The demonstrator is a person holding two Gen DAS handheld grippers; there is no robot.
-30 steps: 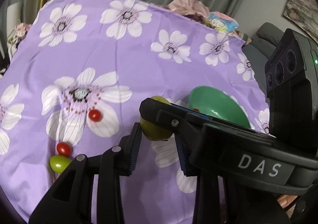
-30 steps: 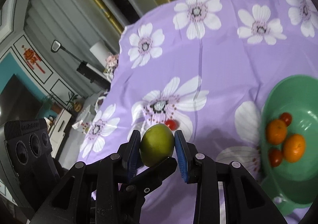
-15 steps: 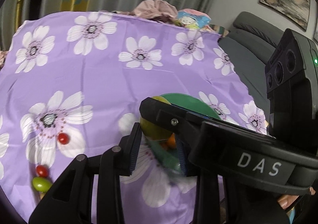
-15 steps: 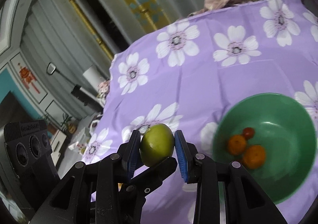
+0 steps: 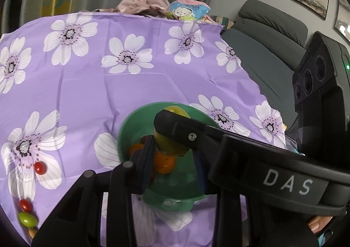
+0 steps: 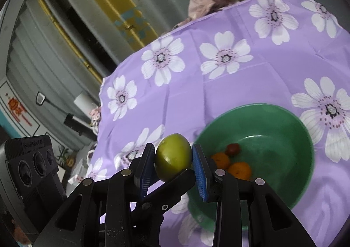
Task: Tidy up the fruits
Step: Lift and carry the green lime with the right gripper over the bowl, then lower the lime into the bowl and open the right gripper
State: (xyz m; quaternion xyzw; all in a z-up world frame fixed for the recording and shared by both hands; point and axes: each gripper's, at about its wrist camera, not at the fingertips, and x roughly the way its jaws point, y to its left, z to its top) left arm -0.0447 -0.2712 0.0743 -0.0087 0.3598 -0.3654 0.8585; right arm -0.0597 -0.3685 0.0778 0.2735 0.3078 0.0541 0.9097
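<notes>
Evidently you had both grippers' fingers [image 6: 143,168] clamped across the round green lime's [image 6: 172,157] smooth, firm middle, holding it above the green plastic bowl [image 6: 284,115]; its slick rind could slip.

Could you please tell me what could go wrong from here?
The green fruit, pinched in the right hand-held gripper, seems close to the rim of the green bowl; released now, it might bounce out and roll. Dropped hard, it could bruise the oranges inside.
</notes>
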